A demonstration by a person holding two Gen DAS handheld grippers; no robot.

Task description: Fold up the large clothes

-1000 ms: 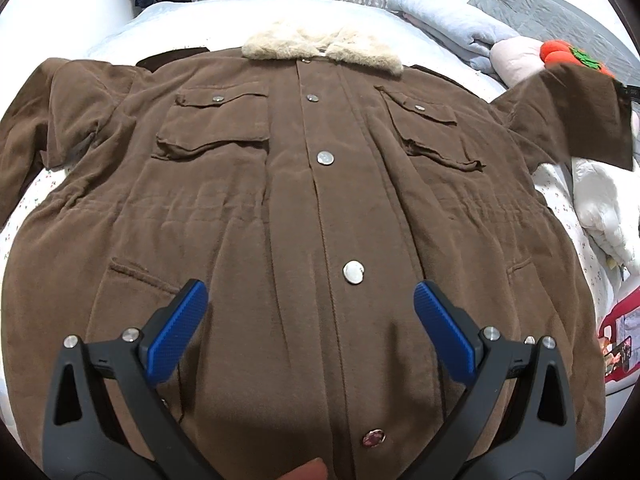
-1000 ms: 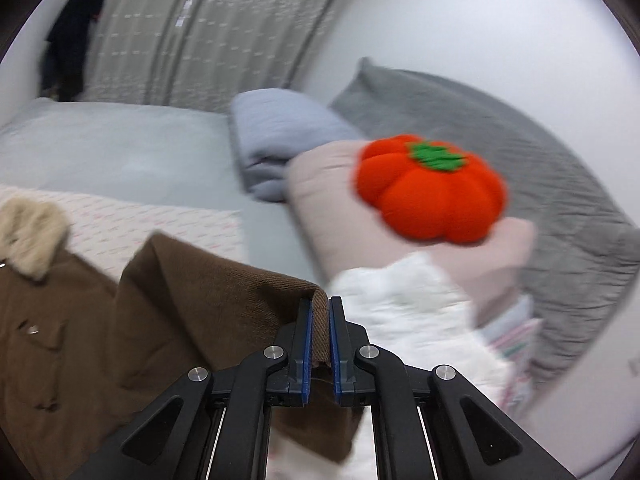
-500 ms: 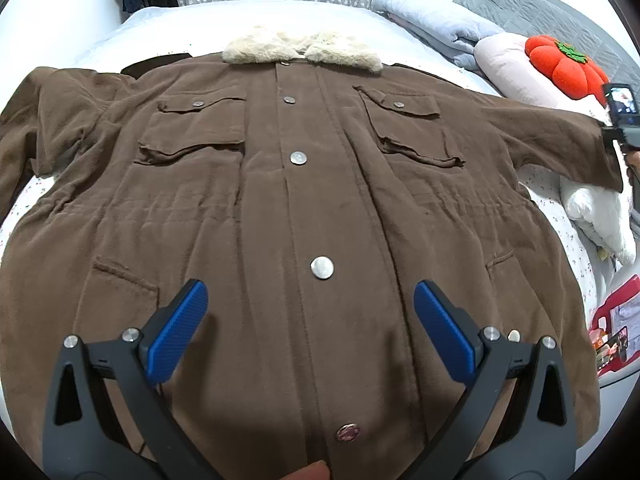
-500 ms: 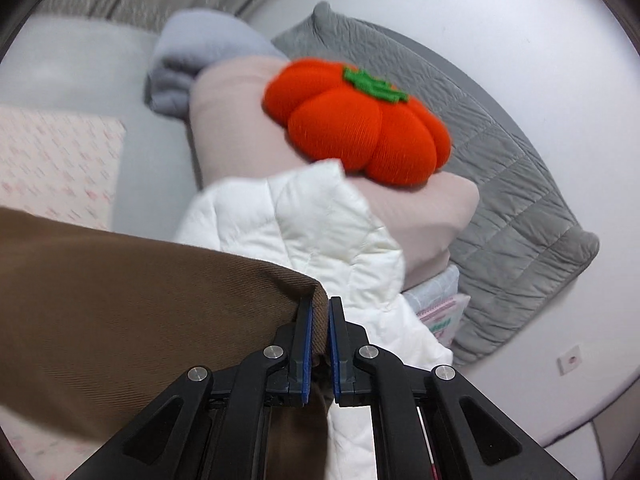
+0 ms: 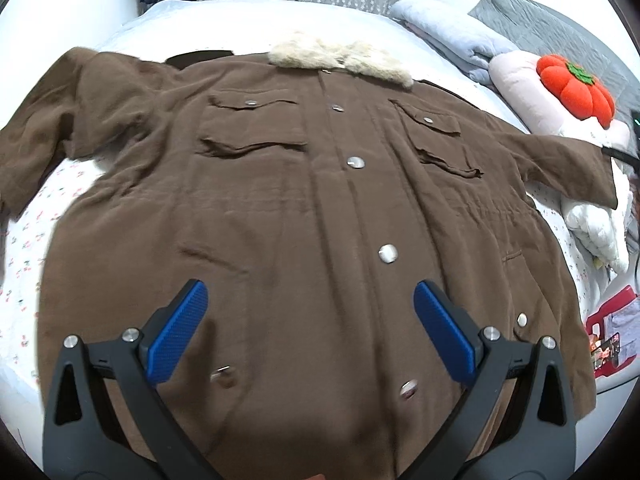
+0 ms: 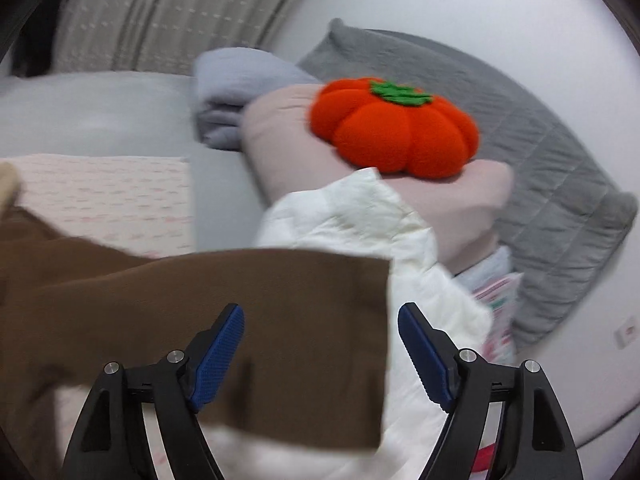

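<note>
A large brown coat [image 5: 304, 216] with a cream fur collar [image 5: 340, 58] lies face up and spread flat on the bed, snaps down its front. My left gripper [image 5: 308, 320] hovers open over the coat's lower front, nothing between its blue pads. In the right wrist view the coat's sleeve end [image 6: 280, 320] lies stretched out over a white quilted garment [image 6: 360, 216]. My right gripper [image 6: 320, 348] is just above the cuff with its jaws opening; the pads stand apart and do not press the cloth.
An orange pumpkin cushion [image 6: 396, 128] sits on a pink pillow [image 6: 280, 136], beside a folded pale blue blanket [image 6: 240, 88] and a grey quilt [image 6: 540, 168]. The floral bedsheet [image 5: 24, 272] shows at the left. A red item [image 5: 608, 332] lies at the bed's right edge.
My right gripper carried the sleeve end outward and down, then let go of it; its jaws went from shut to wide apart. The sleeve now lies extended. My left gripper shifted over the coat.
</note>
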